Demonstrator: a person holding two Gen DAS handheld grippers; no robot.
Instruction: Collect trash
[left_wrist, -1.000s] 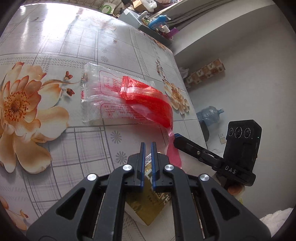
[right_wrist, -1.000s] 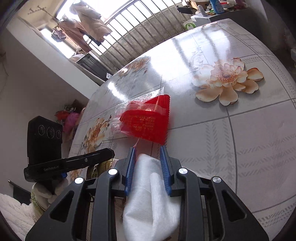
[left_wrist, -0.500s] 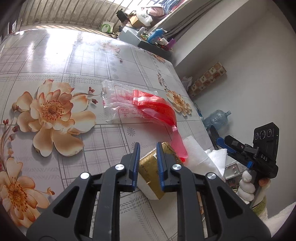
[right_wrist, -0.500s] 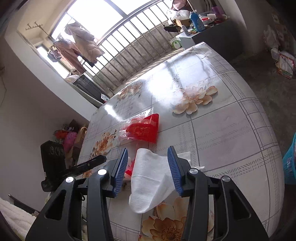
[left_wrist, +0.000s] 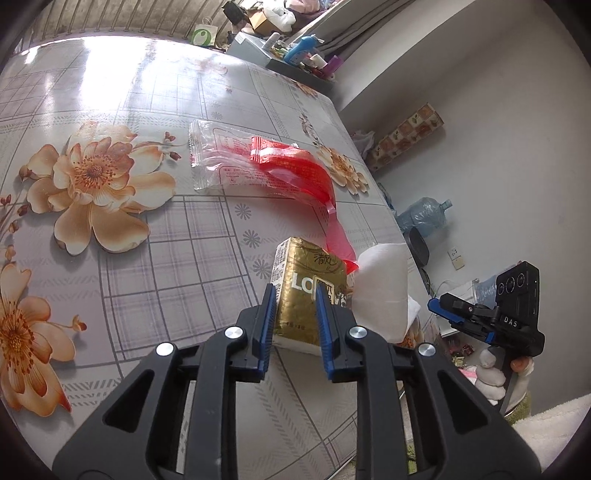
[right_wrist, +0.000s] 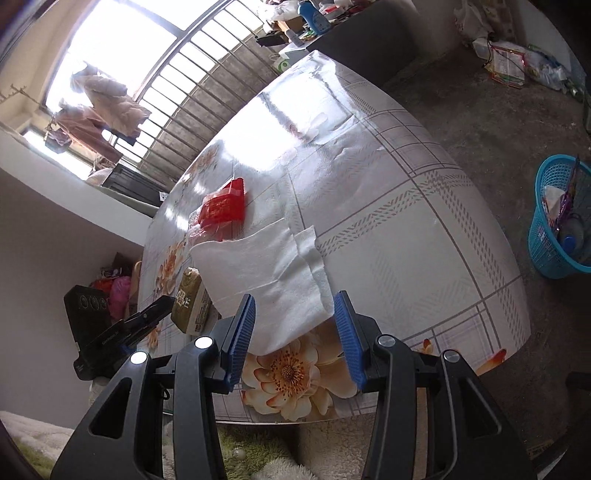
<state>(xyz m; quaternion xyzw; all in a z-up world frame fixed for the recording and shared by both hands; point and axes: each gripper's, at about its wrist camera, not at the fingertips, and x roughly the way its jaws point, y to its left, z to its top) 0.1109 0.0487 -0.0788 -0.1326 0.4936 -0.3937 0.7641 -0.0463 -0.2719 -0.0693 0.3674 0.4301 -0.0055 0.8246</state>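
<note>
Trash on the surface (left_wrist: 155, 266), uncollected: gold tissue pack (left_wrist: 310, 291), white tissue (right_wrist: 269, 266), red wrapper (left_wrist: 295, 173), clear wrapper (left_wrist: 218, 158). Left gripper (left_wrist: 294, 291) opening, pack between its jaws, unpressed. Right gripper (right_wrist: 295, 317) parted, empty. Blue basket (right_wrist: 543, 236) on floor already holds some trash.

We cannot see the near end of the gold tissue pack (left_wrist: 308, 291), which sits behind the blue fingers (left_wrist: 266, 325) of the left gripper (left_wrist: 293, 325); whether they touch it we cannot tell as the jaws open. The white tissue (right_wrist: 269, 269) hides part of the table (right_wrist: 406, 236) and covers the near edge of the red wrapper (right_wrist: 223, 210). The print on the clear wrapper (left_wrist: 214, 162) is too small to read. The blue basket (right_wrist: 554, 221) is cut off by the picture's edge, its contents unclear. Window glare washes out the table's far end.
</note>
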